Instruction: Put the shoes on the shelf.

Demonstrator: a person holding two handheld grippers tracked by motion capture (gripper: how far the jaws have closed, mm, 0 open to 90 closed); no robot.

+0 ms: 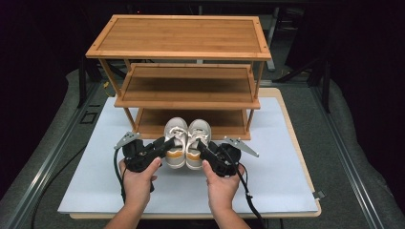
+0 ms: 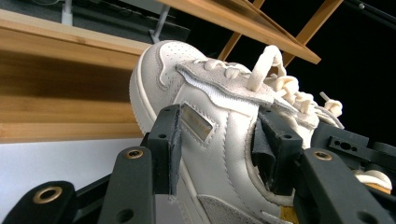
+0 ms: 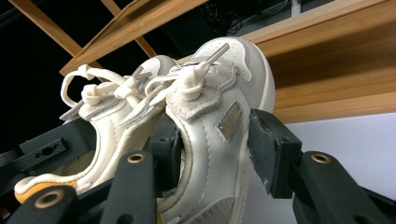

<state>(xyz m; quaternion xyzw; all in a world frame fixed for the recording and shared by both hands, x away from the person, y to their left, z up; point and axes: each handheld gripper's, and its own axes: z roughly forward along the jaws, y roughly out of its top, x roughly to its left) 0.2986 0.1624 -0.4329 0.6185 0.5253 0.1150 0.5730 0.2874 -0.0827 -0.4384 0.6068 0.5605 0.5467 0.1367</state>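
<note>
A pair of cream sneakers with orange heels hangs side by side just in front of the wooden shoe rack's bottom shelf (image 1: 153, 123). My left gripper (image 1: 168, 144) is shut on the left sneaker (image 1: 175, 136). In the left gripper view its jaws pinch the side wall of this sneaker (image 2: 210, 116), one jaw outside and one in the opening. My right gripper (image 1: 203, 149) is shut on the right sneaker (image 1: 197, 136) the same way, and in its own view the jaws clamp that shoe (image 3: 219, 107) beside its partner (image 3: 107, 121). Both toes point at the rack.
The three-tier bamboo rack (image 1: 186, 103) stands at the back of a white mat (image 1: 277, 176) on the table. Its shelves hold nothing. Dark floor and metal rails lie to both sides, and cables trail from each gripper toward the person.
</note>
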